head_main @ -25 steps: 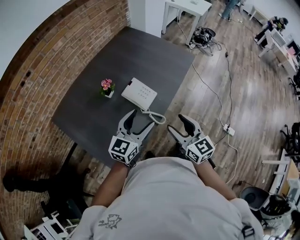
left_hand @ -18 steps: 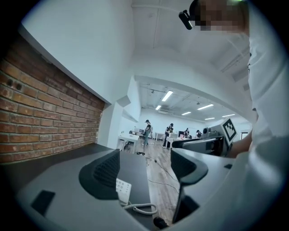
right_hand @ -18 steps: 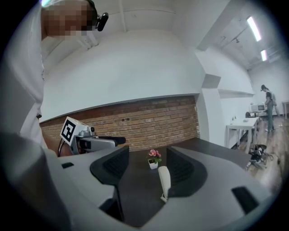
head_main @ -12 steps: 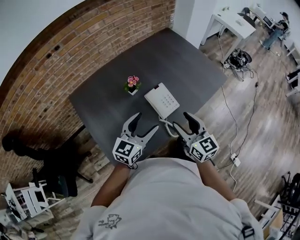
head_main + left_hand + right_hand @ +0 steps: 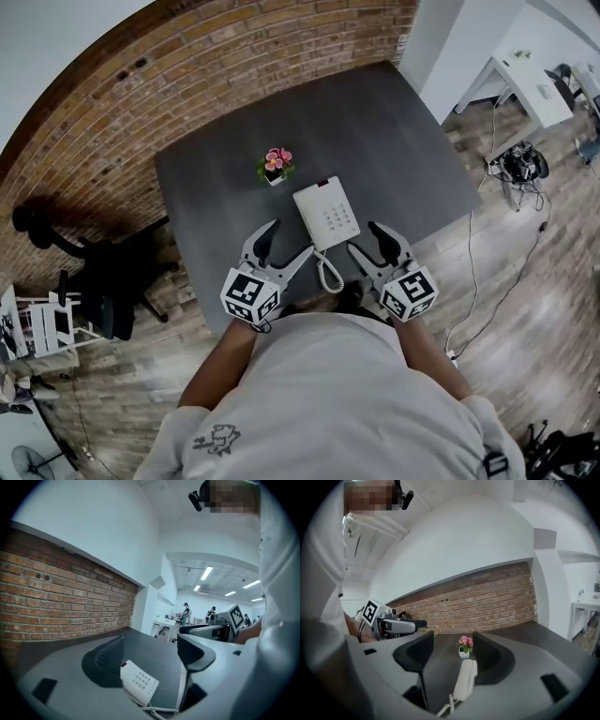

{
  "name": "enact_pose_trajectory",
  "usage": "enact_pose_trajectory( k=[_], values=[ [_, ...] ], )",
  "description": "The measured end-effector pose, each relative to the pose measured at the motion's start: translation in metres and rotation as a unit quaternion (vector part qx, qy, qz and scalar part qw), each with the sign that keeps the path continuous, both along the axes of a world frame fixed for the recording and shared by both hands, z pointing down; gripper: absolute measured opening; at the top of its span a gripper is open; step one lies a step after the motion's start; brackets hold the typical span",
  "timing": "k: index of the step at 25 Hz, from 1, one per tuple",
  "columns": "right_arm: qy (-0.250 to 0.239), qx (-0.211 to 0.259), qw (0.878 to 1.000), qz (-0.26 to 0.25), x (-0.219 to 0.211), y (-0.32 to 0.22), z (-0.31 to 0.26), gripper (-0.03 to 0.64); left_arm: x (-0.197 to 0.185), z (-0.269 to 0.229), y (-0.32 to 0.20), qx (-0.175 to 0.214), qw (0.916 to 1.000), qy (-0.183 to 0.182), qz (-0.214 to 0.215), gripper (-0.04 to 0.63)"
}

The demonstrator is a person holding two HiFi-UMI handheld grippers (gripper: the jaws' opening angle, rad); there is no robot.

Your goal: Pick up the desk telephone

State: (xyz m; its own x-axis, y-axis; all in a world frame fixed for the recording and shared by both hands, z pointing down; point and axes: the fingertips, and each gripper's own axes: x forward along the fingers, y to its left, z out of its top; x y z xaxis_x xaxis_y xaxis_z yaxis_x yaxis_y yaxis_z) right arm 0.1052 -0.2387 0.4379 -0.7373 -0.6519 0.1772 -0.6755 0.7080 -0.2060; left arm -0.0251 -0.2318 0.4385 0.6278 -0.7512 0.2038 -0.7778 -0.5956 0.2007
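Note:
A white desk telephone (image 5: pixel 326 213) with a keypad lies flat near the front edge of the dark grey table (image 5: pixel 225 178); its coiled cord (image 5: pixel 328 272) trails toward me. My left gripper (image 5: pixel 286 240) hovers open just left of the phone's near end. My right gripper (image 5: pixel 366 238) is open too, just right of the cord. The phone (image 5: pixel 138 682) shows low between the jaws in the left gripper view. Through the right gripper's jaws I see the phone (image 5: pixel 465 678) edge-on. Neither gripper touches it.
A small pot of pink flowers (image 5: pixel 276 165) stands on the table just beyond the phone, also visible as the flower pot (image 5: pixel 464 647) in the right gripper view. A brick wall (image 5: pixel 169 84) borders the table's far side. A black chair (image 5: pixel 103 281) stands left; cables (image 5: pixel 487 281) run over the wooden floor.
My view has swung, so the table and phone now sit more centred ahead of me. Both grippers stay open and have come closer to the phone's near end.

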Motion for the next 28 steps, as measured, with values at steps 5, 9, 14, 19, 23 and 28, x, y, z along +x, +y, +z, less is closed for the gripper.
enact_pose_trajectory(
  k=[5,9,14,19,23,28],
  values=[
    [0.0,-0.009,0.999,-0.05,0.028,-0.022,0.009,0.255,0.023,0.007,-0.012,-0.01,0.9985,-0.004,-0.053,0.362],
    [0.003,-0.015,0.996,-0.087,0.045,-0.032,0.019,0.265,0.034,0.019,-0.014,-0.023,0.9953,-0.007,-0.093,0.362],
    [0.01,-0.035,0.991,-0.125,0.057,-0.046,0.038,0.275,0.04,0.034,-0.016,-0.039,0.9915,-0.001,-0.124,0.363],
    [0.037,-0.071,0.984,-0.16,0.054,-0.059,0.076,0.275,0.039,0.058,-0.02,-0.065,0.9894,0.005,-0.13,0.365],
    [0.067,-0.106,0.975,-0.183,0.048,-0.069,0.107,0.278,0.032,0.093,-0.025,-0.098,0.9867,0.009,-0.13,0.37],
    [0.089,-0.142,0.965,-0.201,0.04,-0.083,0.143,0.27,0.021,0.152,-0.038,-0.149,0.9805,0.003,-0.127,0.37]
  ],
)
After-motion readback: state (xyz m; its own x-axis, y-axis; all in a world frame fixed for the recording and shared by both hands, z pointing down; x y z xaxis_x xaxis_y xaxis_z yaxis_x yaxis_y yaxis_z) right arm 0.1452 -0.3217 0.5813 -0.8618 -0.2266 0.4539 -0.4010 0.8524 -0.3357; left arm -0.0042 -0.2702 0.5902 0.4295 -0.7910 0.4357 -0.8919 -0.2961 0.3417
